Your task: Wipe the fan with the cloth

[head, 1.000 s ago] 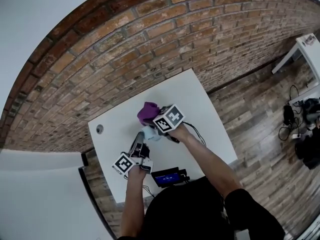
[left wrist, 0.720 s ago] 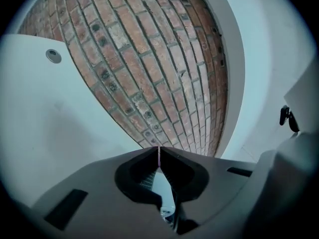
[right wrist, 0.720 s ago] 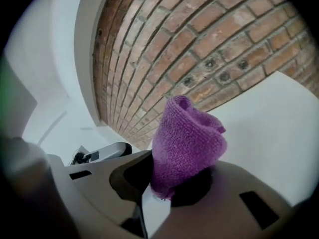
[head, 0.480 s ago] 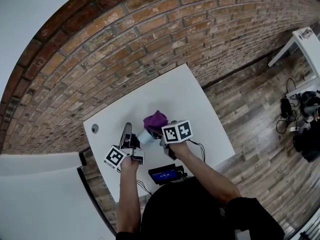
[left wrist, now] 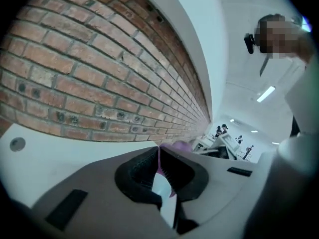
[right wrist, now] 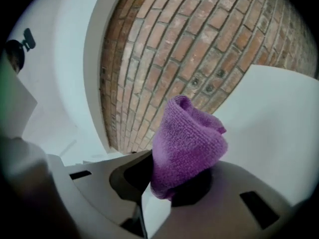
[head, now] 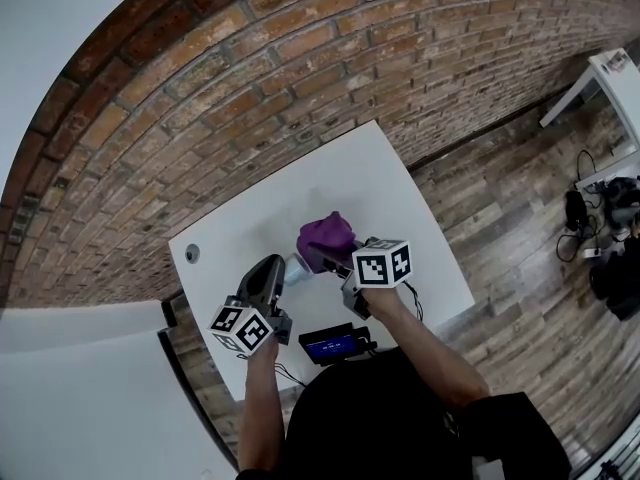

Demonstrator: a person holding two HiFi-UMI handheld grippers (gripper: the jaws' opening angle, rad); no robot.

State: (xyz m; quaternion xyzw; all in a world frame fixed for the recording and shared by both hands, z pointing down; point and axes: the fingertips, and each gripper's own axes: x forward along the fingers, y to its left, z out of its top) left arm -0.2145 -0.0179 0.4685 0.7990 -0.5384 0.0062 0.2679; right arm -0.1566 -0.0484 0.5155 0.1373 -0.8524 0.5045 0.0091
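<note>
Wiping stage: right gripper clenched on purple cloth, left gripper pinched shut beside fan mid-frame; next, presumably cloth onto fan.

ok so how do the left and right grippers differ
The right gripper is shut on the purple cloth; the left gripper's jaws meet with no bundle between them. In the head view the right gripper sits farther up the white table than the left. Both are shut.

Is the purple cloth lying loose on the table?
No, in the right gripper view the cloth is clamped between the jaws of the right gripper.
</note>
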